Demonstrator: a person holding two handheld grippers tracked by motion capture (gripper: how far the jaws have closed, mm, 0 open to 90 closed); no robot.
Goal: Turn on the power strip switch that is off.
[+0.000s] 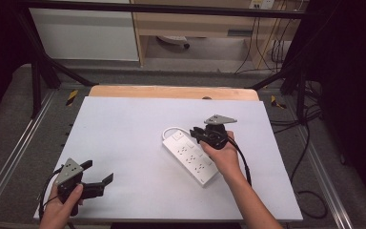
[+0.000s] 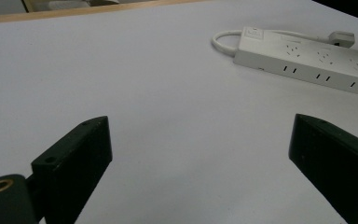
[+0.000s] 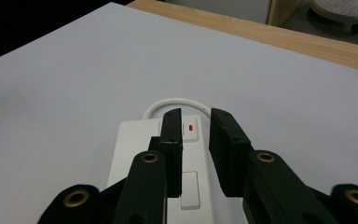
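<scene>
White power strip [image 1: 191, 156] lies flat on the pale table top [image 1: 124, 138], right of the table's middle, its long axis running diagonally from the switch end, farther from the person, to the near end beside the person's right wrist. Its white cord [image 1: 171, 130] loops out of the switch end and curls back along the far side of the strip, so the lead stays close to the body instead of trailing across the table. Right gripper [image 1: 201, 135] hangs directly over the switch end of the strip; in the right gripper view its jaws stand close together with a narrow gap, framing the rocker switch [image 3: 192, 129] with its small red mark, and nothing is clamped between them. This narrowed stance, aimed down at the switch, suggests a press or nudge of the rocker rather than a grasp of the strip, though whether a fingertip already touches the switch cannot be told. Left gripper [image 1: 97, 177] rests well apart from the strip, near the table's front left corner, held low in the person's left hand [image 1: 59, 210]. Its jaws are spread wide and empty, pointing across bare table toward the strip, whose sockets show in the left gripper view [image 2: 307, 58]. Its position suggests an idle hand, kept clear of the working one.
</scene>
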